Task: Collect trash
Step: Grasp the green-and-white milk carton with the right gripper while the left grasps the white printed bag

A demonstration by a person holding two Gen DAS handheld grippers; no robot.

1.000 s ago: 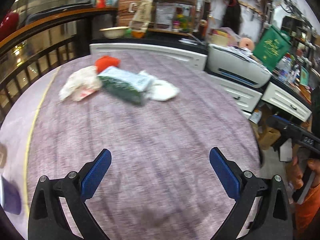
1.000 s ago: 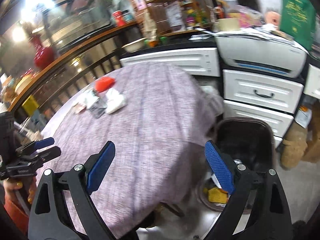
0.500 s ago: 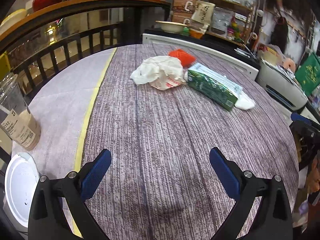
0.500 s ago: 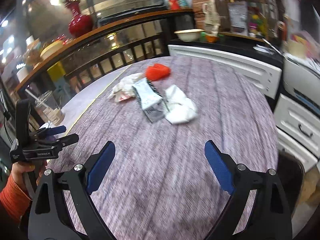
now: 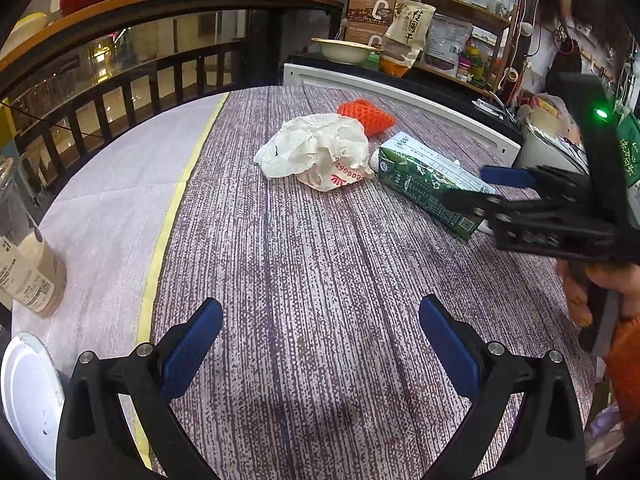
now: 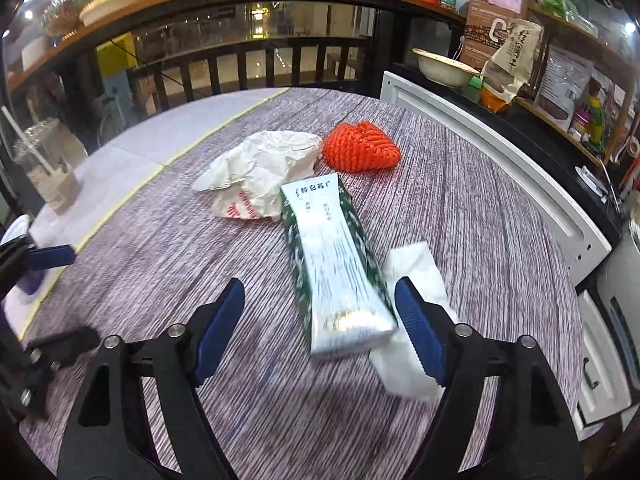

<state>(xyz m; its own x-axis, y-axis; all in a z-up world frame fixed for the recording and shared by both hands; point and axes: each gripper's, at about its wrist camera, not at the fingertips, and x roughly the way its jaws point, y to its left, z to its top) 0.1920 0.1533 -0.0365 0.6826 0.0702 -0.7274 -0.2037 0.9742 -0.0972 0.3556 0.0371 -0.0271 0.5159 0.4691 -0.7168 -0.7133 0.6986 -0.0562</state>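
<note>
On the round surface [image 5: 320, 280], the right gripper [image 6: 320, 332], fingers closing around but not yet pressing the green carton [image 6: 332, 264], leaves wrapper [image 6: 260, 172], napkin [image 6: 416, 276] and orange net [image 6: 360, 148] at twelve o'clock uncollected; left gripper [image 5: 320, 344] hovers, fingers apart.

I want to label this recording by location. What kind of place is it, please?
Probably a small shop or café beside an indoor mall walkway: stocked shelves of packaged goods, a takeaway drink cup, and a railing overlooking a lit corridor.
</note>
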